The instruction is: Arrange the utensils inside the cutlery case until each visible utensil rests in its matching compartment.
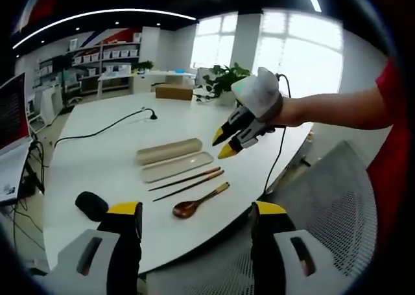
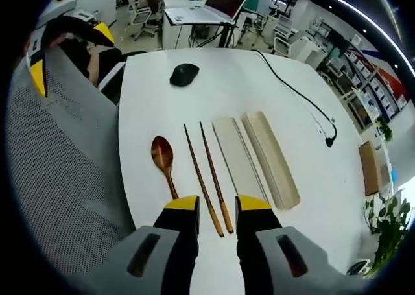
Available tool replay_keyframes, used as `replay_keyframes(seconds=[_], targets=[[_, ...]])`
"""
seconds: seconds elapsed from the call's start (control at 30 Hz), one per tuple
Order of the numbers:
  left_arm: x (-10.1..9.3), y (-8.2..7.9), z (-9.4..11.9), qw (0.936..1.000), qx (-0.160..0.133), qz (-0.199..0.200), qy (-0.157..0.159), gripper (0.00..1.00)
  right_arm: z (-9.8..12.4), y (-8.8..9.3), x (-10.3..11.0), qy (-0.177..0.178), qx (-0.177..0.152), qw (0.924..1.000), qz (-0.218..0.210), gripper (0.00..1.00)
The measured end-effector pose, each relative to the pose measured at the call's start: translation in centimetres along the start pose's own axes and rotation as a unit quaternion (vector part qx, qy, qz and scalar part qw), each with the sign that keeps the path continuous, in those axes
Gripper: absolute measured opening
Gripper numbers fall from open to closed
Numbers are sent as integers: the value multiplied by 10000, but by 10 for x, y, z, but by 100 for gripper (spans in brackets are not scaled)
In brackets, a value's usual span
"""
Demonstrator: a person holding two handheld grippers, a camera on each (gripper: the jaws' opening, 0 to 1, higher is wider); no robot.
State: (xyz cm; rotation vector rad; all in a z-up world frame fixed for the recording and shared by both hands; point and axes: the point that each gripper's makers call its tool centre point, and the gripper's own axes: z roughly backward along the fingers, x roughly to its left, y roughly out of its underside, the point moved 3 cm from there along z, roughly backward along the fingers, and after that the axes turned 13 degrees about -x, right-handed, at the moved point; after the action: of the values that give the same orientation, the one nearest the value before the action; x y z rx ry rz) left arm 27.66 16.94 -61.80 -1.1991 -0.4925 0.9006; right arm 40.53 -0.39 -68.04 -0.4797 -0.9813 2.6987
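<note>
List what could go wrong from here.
1. The right gripper hangs open over the ends of two close-lying chopsticks; closing may catch both or roll one away.
2. The spoon lies near the table edge and could be knocked off.
3. The case and lid lie loose and may slide.

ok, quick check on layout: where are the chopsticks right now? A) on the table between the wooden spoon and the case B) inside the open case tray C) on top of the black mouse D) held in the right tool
A: in the right gripper view the two chopsticks lie on the white table, with the wooden spoon on one side and the open case tray on the other; the right tool holds nothing.
</note>
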Motion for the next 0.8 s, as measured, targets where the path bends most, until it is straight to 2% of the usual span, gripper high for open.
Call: replay_keyframes(seconds=[0.27,0.33,0.37,0.4,0.43,0.63,0.7,0.8], targets=[[2,0,1,10000,-19,5,-53,70,-13,9,4,-277,110,9995,-108,16],[2,0,1,10000,-16,3,-61,69,-25,21,0,-352,268,9989,-124,16],[2,0,1,10000,-12,-1,-61,69,-26,30,-3,-405,624,9971,-132,17],[2,0,1,10000,3,-6,-48,69,-28,29,-5,-410,670,9968,-114,19],[2,1,1,10000,12,-10,-40,69,-31,25,-6,-456,556,9974,-110,20],[4,0,1,9999,-19,20,-122,69,-33,14,-7,-595,505,9969,36,17],[5,0,1,9999,-23,15,-133,69,-35,15,-5,-724,570,9956,148,18],[4,0,1,10000,-11,6,-99,69,-38,21,-3,-941,847,9906,515,17]])
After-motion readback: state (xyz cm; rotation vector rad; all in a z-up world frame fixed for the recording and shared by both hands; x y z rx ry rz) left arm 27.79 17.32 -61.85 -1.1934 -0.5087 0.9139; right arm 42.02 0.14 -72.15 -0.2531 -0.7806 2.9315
